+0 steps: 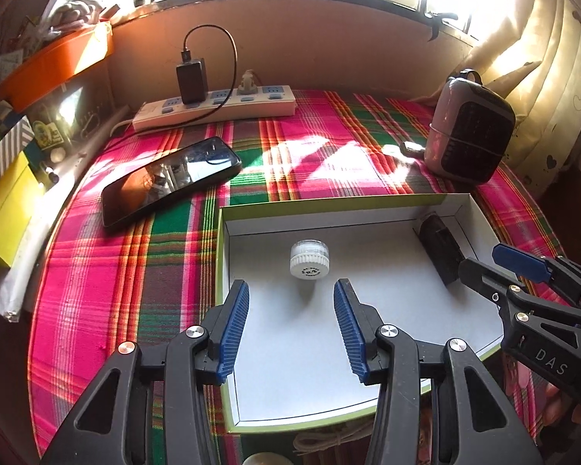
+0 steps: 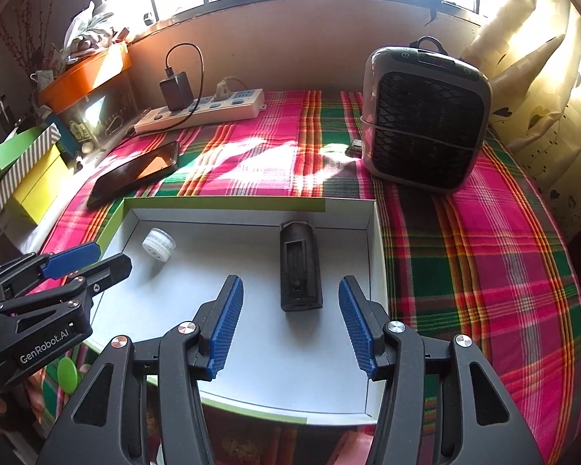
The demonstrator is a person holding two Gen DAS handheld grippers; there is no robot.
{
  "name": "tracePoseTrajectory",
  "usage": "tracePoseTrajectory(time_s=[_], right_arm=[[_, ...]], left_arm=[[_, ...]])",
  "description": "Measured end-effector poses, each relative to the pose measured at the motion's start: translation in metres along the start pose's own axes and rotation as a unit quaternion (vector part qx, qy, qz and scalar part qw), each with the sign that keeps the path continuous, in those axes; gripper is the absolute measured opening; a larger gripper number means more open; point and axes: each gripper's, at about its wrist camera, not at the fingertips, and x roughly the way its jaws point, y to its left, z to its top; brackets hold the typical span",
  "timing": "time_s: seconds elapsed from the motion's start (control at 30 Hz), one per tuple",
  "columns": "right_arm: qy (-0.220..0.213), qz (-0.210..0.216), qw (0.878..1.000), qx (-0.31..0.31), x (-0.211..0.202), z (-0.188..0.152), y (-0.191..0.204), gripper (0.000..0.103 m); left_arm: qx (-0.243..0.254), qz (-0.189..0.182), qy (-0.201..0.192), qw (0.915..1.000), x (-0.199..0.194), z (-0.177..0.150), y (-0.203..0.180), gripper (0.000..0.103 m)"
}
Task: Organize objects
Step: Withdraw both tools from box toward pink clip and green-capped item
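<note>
Left wrist view, left claw (image 1: 290, 325) angled down, spread above box (image 1: 480, 213), empty

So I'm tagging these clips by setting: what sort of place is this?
Probably a home, a table under a window: plaid cloth, curtain, power strip with a charger plugged in.
</note>
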Motion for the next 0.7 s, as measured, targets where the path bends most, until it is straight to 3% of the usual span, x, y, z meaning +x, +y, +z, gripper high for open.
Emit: tracePoseTrajectory(time_s=[0.33, 0.53, 0.63, 0.7], right_arm=[[-0.022, -0.008, 1.0, 0.002, -0.022, -0.019, -0.001, 0.053], [-0.028, -0.006, 1.0, 0.005, -0.031, -0.028, -0.001, 0.053], [-0.037, -0.014, 0.999, -0.006, -0.039, -0.034, 0.001, 0.053], [-0.04, -0.012, 0.999, -0.008, -0.043, -0.037, 0.002, 0.053]], left_arm=[[-0.014, -0.004, -0.009, 0.9999, -0.021, -0.018, 0.004, 0.044], [-0.02, 0.005, -0.019, 0.9996, -0.031, -0.026, 0.008, 0.044], [-0.005, 0.03, -0.036, 0.9989, -0.038, -0.032, 0.007, 0.044], [-0.011, 0.022, -0.033, 0.9992, -0.039, -0.034, 0.01, 0.044]])
